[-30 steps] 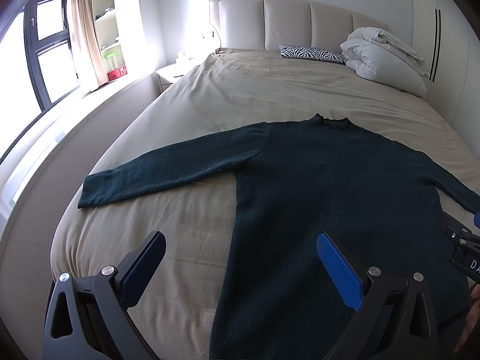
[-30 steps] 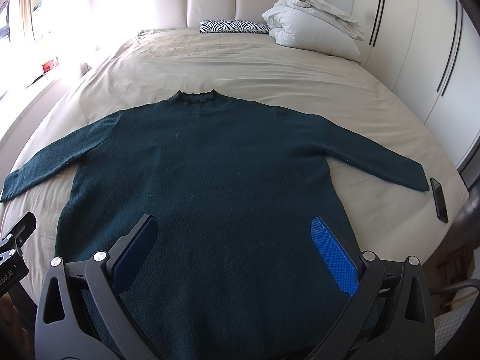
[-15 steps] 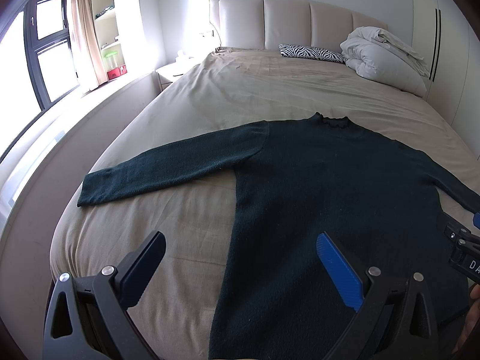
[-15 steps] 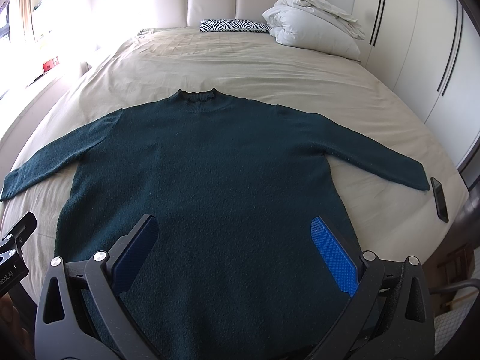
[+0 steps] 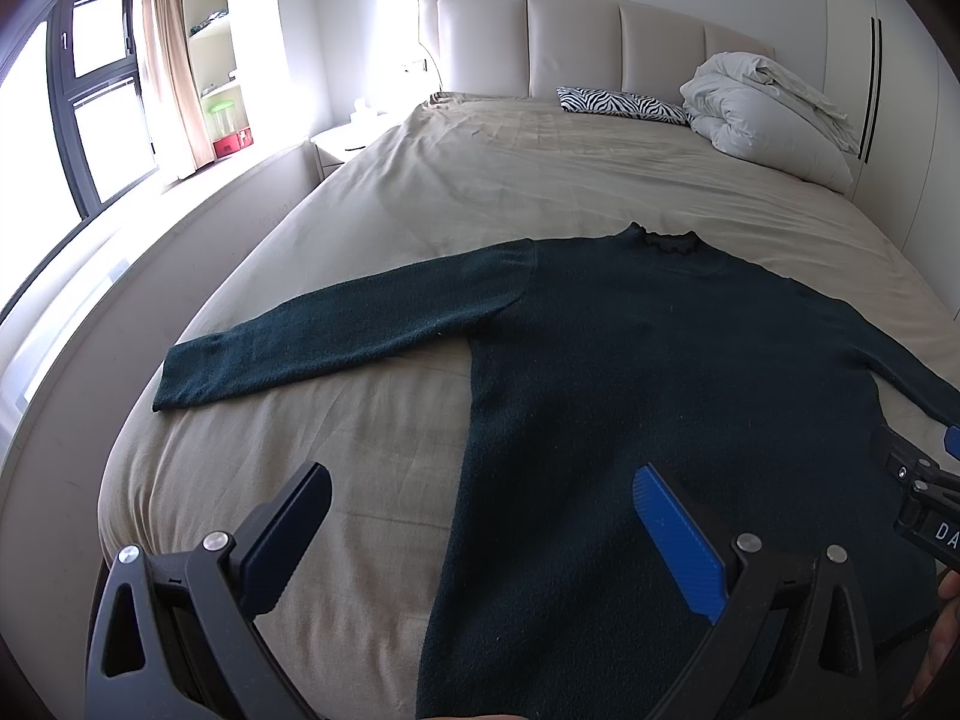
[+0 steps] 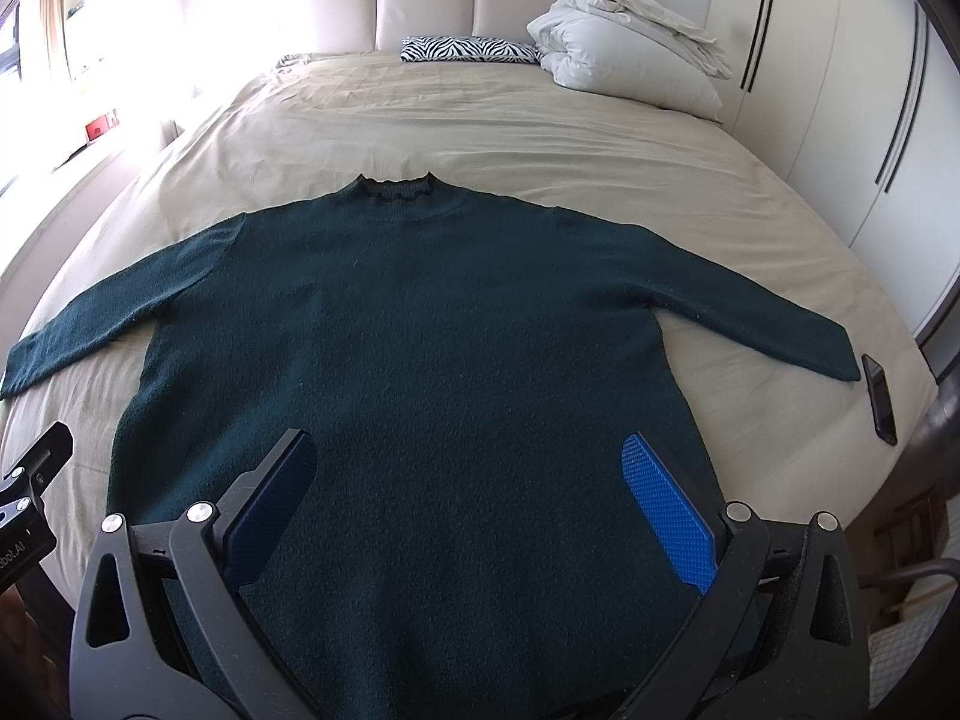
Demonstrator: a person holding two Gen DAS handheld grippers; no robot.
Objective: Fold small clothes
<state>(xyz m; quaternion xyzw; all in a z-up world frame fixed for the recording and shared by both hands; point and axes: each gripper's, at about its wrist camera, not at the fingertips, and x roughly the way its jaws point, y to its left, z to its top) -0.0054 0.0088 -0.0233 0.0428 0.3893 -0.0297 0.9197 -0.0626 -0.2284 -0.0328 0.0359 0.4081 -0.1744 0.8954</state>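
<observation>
Dark green sweater [image 6: 420, 324] lies flat, front up, on the beige bed [image 6: 540, 120], collar toward the headboard, both sleeves stretched out to the sides, hem at the near edge of the bed. Left hand-held gripper [image 5: 480, 534]: jaws spread wide, nothing between them; it hangs above the sweater's left hem edge, one finger over bare sheet, the other over the knit. Contact with the cloth cannot be told. Right hand-held gripper [image 6: 468, 498]: jaws likewise spread wide, empty, held over the lower middle of the sweater body, both blue pads [image 6: 666, 504] over the knit. In the left wrist view the left sleeve cuff [image 5: 186, 378] rests on the sheet near the bed's side edge. A dark phone [image 6: 879, 399] lies on the sheet just beside the right sleeve cuff. At the head of the bed: a zebra-print pillow [image 6: 468, 49] and a bundled white duvet [image 6: 630, 60], well apart from the sweater.
</observation>
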